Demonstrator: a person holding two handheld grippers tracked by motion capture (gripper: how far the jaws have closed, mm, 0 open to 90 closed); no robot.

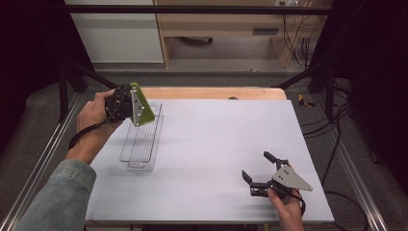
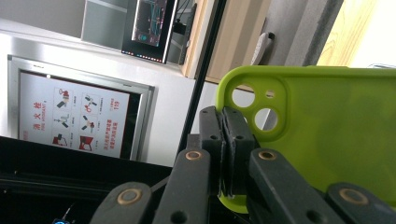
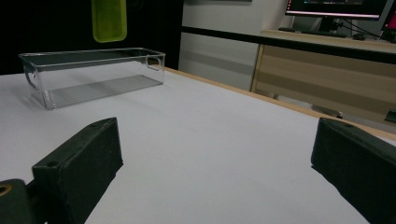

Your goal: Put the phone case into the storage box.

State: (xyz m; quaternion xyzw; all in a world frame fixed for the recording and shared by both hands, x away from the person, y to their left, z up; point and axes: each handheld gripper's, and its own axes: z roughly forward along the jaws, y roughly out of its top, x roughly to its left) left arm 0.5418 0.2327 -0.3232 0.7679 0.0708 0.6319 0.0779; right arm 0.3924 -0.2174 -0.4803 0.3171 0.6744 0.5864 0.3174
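My left jaws clench a green case [image 2: 336, 140], hanging long axis down above the clear bin [image 1: 141, 139]; its lower end is cut off. My right gripper [image 1: 262, 171] gapes empty.

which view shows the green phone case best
The left gripper view: the phone case looms close, camera holes plain, its edge pinched between the left gripper pads. The high view shows it small and edge-on above the clear bin. The right gripper view catches just its lower end hanging over the bin.
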